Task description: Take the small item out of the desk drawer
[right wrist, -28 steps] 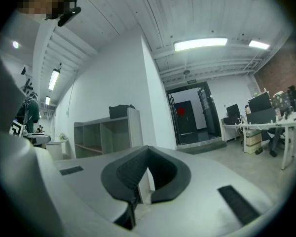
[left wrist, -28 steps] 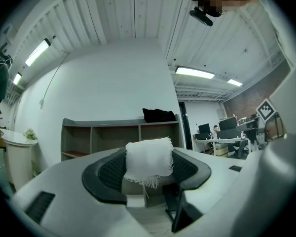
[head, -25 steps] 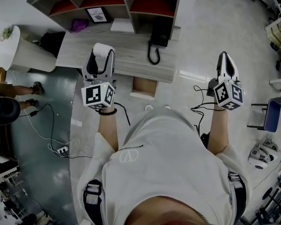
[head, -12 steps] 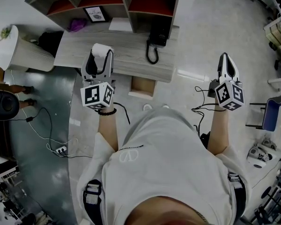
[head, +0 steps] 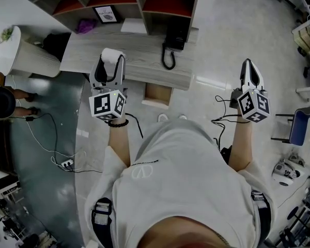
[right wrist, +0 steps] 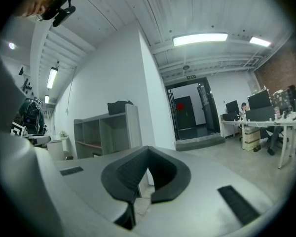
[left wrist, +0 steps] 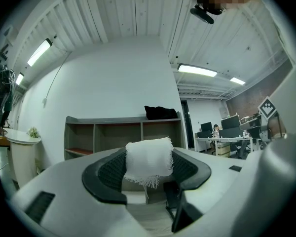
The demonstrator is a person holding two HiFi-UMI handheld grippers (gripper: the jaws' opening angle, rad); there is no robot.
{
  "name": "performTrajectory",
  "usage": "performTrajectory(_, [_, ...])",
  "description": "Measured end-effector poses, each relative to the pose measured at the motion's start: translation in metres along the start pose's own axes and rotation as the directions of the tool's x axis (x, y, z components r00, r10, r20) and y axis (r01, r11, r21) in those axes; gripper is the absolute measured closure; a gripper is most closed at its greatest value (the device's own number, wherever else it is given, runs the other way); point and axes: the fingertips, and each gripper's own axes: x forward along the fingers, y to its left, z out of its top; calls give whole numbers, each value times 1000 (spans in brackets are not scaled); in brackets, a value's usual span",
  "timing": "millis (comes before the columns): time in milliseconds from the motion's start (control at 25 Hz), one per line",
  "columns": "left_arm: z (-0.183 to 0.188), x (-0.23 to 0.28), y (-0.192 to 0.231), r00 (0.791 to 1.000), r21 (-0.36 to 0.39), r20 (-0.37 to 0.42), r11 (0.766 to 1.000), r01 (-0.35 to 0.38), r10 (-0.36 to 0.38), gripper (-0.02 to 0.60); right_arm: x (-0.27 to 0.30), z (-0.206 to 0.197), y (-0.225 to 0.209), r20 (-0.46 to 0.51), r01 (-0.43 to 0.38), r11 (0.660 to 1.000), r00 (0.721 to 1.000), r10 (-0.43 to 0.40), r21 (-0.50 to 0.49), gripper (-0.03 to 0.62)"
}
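Note:
My left gripper (head: pixel 112 62) is held over the grey desk (head: pixel 139 66), shut on a small white roll of frayed gauze (head: pixel 112 55). In the left gripper view the gauze roll (left wrist: pixel 148 159) sits squeezed between the two black pads (left wrist: pixel 111 171) and fills the gap of the left gripper (left wrist: pixel 147 171). Below the desk's front edge the wooden drawer (head: pixel 157 95) stands pulled out, and what lies inside it is hard to make out. My right gripper (head: pixel 249 63) hangs over the floor to the right of the desk; in the right gripper view the right gripper (right wrist: pixel 139 174) is shut, nothing between its jaws.
A black telephone (head: pixel 174 39) with a coiled cord sits at the desk's back right. A shelf unit (head: pixel 119 1) stands behind it with a framed card (head: pixel 106 15) and a purple object (head: pixel 86 27). A white round stand (head: pixel 20 56) and floor cables (head: pixel 51 138) are left; a blue chair (head: pixel 304 123) right.
Both grippers have stayed in place, the left still holding the gauze roll. The person at the far left edge has moved further up and out of the picture.

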Motion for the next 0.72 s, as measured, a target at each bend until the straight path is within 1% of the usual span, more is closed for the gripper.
performTrajectory(520, [-1,-8,-4,1000,-3,-2,1000,-3,3,314,-3,-2,-2,-4,-2,1000,1000,2,15,592])
performTrajectory(720, [-2,-8,-4,1000,-1,-1,1000,-3,3,314,-3,-3,-1,-2,-2,1000,1000,2,7,592])
